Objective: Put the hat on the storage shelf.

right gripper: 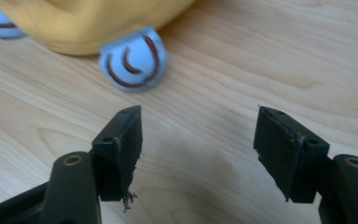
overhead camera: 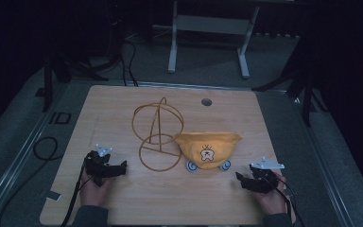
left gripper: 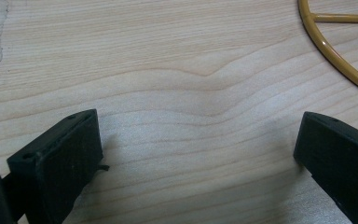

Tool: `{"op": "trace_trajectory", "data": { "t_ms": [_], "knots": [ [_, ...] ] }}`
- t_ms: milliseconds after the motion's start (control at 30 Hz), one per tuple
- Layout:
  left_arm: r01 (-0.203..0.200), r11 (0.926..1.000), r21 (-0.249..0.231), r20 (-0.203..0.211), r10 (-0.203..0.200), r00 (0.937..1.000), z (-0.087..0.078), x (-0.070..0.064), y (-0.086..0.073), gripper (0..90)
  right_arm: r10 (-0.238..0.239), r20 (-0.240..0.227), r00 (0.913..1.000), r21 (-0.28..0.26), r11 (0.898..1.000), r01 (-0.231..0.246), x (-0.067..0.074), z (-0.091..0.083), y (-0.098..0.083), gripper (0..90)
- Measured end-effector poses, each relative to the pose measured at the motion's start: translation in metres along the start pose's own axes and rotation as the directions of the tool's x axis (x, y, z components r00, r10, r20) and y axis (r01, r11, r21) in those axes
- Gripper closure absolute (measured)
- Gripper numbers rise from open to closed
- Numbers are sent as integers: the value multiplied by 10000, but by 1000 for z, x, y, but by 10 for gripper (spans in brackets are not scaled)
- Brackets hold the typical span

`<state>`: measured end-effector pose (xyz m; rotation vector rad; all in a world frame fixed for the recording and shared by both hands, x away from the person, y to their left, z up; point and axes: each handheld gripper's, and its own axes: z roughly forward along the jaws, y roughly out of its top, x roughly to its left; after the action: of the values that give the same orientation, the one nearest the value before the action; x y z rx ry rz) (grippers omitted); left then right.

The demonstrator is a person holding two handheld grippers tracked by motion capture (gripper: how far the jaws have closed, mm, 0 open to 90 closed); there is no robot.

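Resting at the lower left of the high view, the left gripper (overhead camera: pixel 121 166) sits with jaws apart and empty, near the wire stand (overhead camera: pixel 158 137) at centre. The yellow hat (overhead camera: pixel 208 149) (cartoon face forward) lies right of centre; the right gripper (overhead camera: pixel 239 178), released and aimed its way, waits just below-right, apart.

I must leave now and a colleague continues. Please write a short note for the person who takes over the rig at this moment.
Left gripper: open, nothing between the jaws, beside the wire stand.
Right gripper: open, holds nothing, aimed toward the yellow hat.
The hat lies flat on the table, its edge at the stand's base ring, not on the stand.
Done: nothing visible yet.
Left: probably pick up the hat and put it on the stand.
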<state>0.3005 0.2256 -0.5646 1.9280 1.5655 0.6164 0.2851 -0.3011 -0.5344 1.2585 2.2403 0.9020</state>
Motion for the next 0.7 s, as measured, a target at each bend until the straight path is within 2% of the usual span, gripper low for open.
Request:
{"op": "trace_trajectory", "data": {
  "t_ms": [133, 300, 400, 567, 700],
  "knots": [
    [0, 10000, -5, 4, 0, 10000, 0, 0, 0, 8, -325, -365, 9988, 10, 9995, 326, 10, 4, 9, 333],
    [-4, 10000, -2, 2, 4, 10000, 0, 0, 0, 8, -578, -567, 9967, 9, 9983, 579, 19, 10, 15, 333],
    [-2, 10000, -4, 3, 2, 10000, 0, 0, 0, 8, -780, -554, 9954, 189, 9967, 792, 25, 19, 18, 333],
    [-11, 10000, -4, 5, 11, 10000, 0, 0, 0, 8, -839, -512, 9952, 345, 9957, 857, 28, 29, 20, 332],
    [-12, 10000, 3, 5, 12, 10000, 0, 0, 0, 8, -1254, -384, 9914, 441, 9909, 1271, 36, 36, 24, 331]
  ]
}}
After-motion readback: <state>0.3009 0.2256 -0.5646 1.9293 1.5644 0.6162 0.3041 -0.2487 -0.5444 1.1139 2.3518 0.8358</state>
